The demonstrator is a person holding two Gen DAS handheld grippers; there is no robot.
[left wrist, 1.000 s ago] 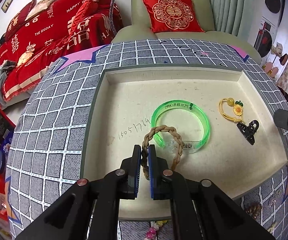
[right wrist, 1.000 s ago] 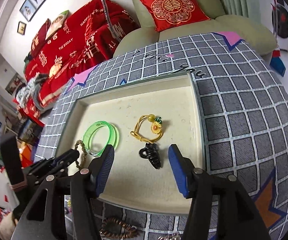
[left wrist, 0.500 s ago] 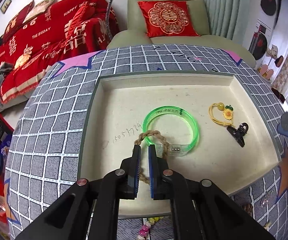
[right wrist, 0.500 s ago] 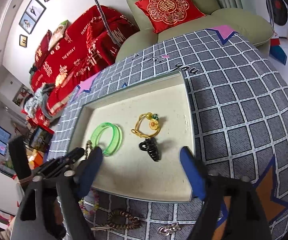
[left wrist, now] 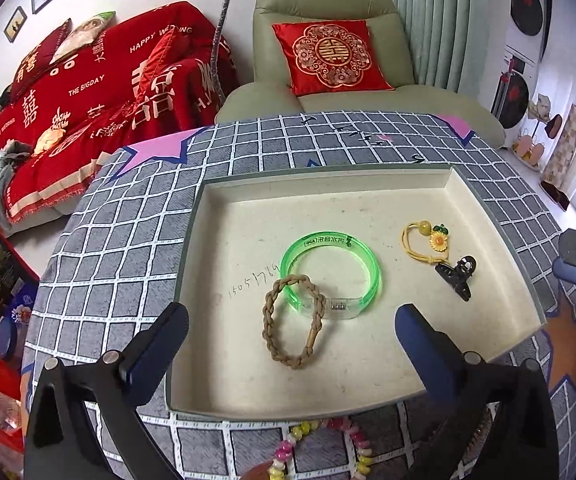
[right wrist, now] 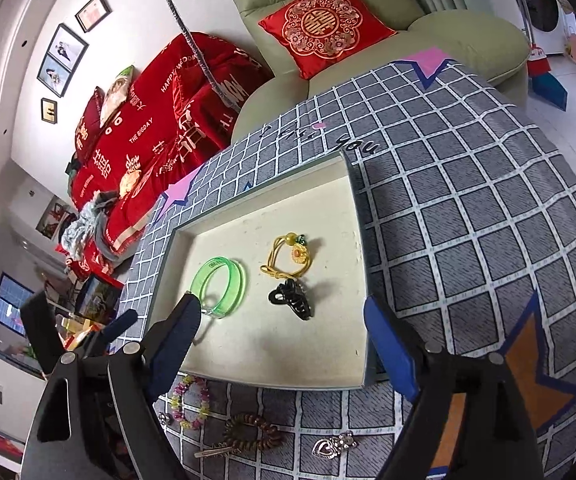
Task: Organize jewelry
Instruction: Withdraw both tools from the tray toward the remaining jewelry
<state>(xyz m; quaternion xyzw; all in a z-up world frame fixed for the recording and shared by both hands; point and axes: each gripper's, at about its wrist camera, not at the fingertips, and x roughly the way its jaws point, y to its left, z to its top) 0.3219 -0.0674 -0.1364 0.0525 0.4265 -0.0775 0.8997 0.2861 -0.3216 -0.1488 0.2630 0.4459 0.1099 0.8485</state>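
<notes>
Left tongs (left wrist: 290, 334) spreading wide, the braided bracelet (left wrist: 294, 322) lying loose in the tray (left wrist: 224, 360) between them, unpinched.

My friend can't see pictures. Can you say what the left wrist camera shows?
The open left claw hovers over a cream tray on a checked cloth, jaws opening, nothing held. Below it a braided brown bracelet overlaps a green bangle. A yellow flower cord touches a black clip to the right.

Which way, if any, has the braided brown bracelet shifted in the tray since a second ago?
Cannot tell. The braided brown bracelet overlaps the green bangle as before; it now lies released between the open left tool.
</notes>
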